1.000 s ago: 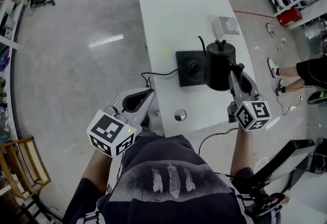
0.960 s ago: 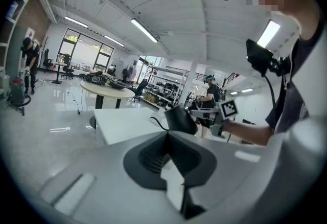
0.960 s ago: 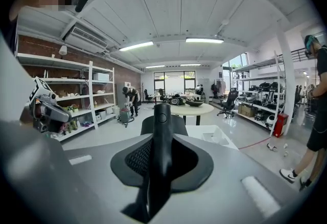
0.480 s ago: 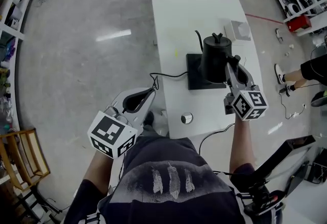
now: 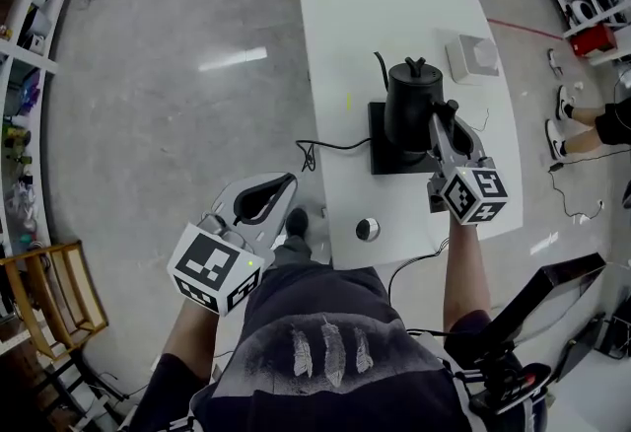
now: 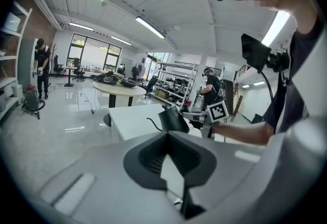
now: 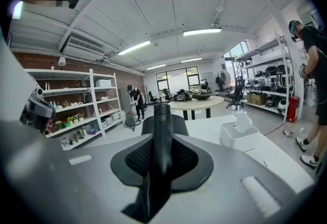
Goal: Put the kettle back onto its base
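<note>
A black gooseneck kettle [image 5: 406,105] hangs over the black square base [image 5: 381,152] near the middle of the white table [image 5: 394,16]. Whether it rests on the base I cannot tell. My right gripper [image 5: 442,120] is shut on the kettle's handle [image 7: 162,136], which runs upright between its pads. My left gripper [image 5: 287,181] hovers off the table's left front corner, above the floor. Its tips meet with nothing between them. In the left gripper view, the kettle [image 6: 172,119] and the right hand show beyond the closed tips.
A white tissue box [image 5: 471,55] sits at the table's right back. A small round metal object [image 5: 367,229] lies near the front edge. The base's black cable [image 5: 323,146] trails off the left edge. A person's legs [image 5: 592,119] are at right.
The right gripper has carried the kettle leftwards and lower, from the base's right side to over the base. The left gripper has barely shifted.
</note>
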